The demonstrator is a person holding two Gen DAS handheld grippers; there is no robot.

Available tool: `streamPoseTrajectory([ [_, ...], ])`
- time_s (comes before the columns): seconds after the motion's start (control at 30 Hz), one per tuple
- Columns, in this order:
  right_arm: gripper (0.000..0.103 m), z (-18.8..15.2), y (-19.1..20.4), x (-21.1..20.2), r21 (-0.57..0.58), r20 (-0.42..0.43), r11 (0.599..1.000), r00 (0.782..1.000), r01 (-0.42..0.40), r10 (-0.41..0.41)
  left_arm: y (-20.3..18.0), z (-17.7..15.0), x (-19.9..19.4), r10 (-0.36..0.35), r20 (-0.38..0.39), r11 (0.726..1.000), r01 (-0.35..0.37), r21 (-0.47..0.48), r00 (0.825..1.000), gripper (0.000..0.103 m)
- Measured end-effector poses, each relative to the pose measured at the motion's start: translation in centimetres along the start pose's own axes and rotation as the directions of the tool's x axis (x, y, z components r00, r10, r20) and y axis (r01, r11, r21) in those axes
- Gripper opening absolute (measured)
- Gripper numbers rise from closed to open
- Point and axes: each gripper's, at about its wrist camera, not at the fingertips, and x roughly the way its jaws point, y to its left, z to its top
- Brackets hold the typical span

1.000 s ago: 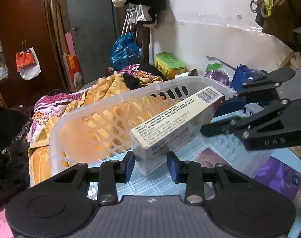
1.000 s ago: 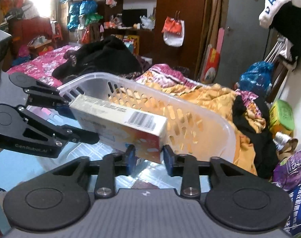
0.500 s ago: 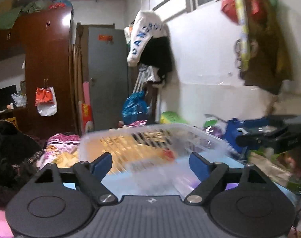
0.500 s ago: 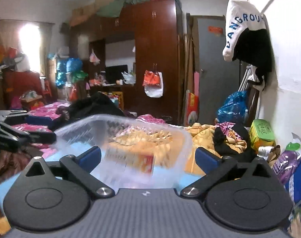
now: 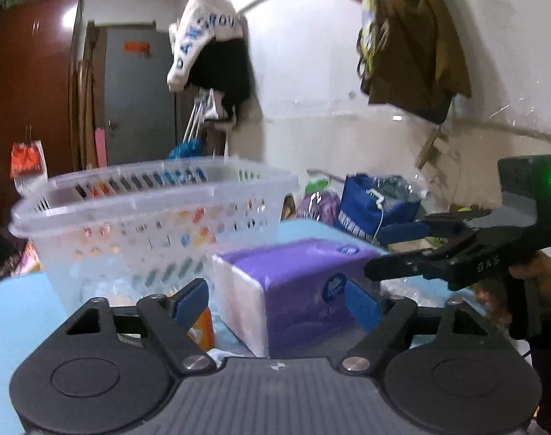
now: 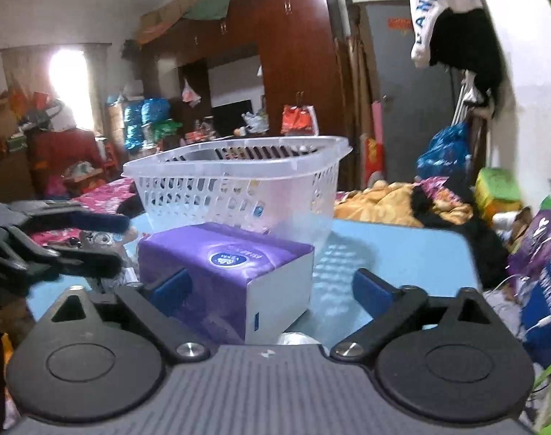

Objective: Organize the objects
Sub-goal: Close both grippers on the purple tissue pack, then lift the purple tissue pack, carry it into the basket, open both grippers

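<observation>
Left wrist view: our left gripper is spread wide with nothing in it, its blue pads on either side of the purple tissue pack without touching it. The pack lies on the blue table, just in front of the clear plastic basket; whether the two touch we cannot tell, the frame being blurred. Something orange sits low beside the left pad. Our right gripper reaches in from the right over the pack, jaws parted, empty. Right wrist view: the right gripper is wide open and holds nothing; the tissue pack lies skewed between its pads, the left pad near the pack's purple side, the right pad well clear. The basket stands behind it, and the left gripper shows at the left edge. We judge the pack light, soft and slick-wrapped. It should compress under a squeeze, so we would take it across the short width near the middle, firmly enough that the film does not slip.
</observation>
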Motion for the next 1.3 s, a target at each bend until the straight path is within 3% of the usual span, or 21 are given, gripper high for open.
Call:
streamPoseTrajectory([
  [0.1,0.080,-0.8,-0.2,0.4,-0.018,-0.030,0.999,0.999,-0.037,0.037,0.3,-0.3,0.7,0.010,-0.004,1.000,-0.010,-0.003,1.000,0.084],
  [0.3,0.072,-2.0,0.6,0.6,-0.052,-0.053,0.995,0.995,-0.084,0.081,0.1,-0.6,1.1,0.000,-0.008,1.000,0.000,0.022,1.000,0.084],
  [0.4,0.064,-2.1,0.2,0.4,-0.040,-0.055,0.992,0.992,-0.118,0.116,-0.5,-0.4,1.0,-0.016,-0.017,0.999,0.016,0.041,1.000,0.083],
  [0.57,0.059,-2.4,0.4,0.1,-0.056,-0.060,0.992,0.992,-0.112,0.108,-1.5,-0.4,2.3,0.061,-0.074,0.994,-0.053,0.100,0.995,0.077],
  [0.7,0.058,-2.4,0.4,0.3,-0.060,-0.062,0.993,0.993,-0.105,0.102,-1.5,-0.3,2.2,0.023,-0.060,0.996,-0.017,0.092,0.998,0.064],
  [0.8,0.056,-2.5,0.7,0.2,-0.072,-0.059,0.993,0.994,-0.092,0.088,-1.5,-0.5,2.2,0.019,-0.051,0.995,-0.014,0.099,0.999,0.063],
  [1.07,0.054,-2.6,2.7,-1.3,-0.147,0.015,0.989,1.000,-0.020,0.022,-2.0,-0.7,0.9,0.007,0.031,0.995,-0.010,0.102,0.999,0.059],
  [1.3,0.053,-2.5,5.2,-4.4,-0.215,0.148,0.975,0.989,0.057,-0.025,-4.0,-1.0,-2.4,0.012,0.198,0.984,-0.046,0.171,0.980,0.059],
])
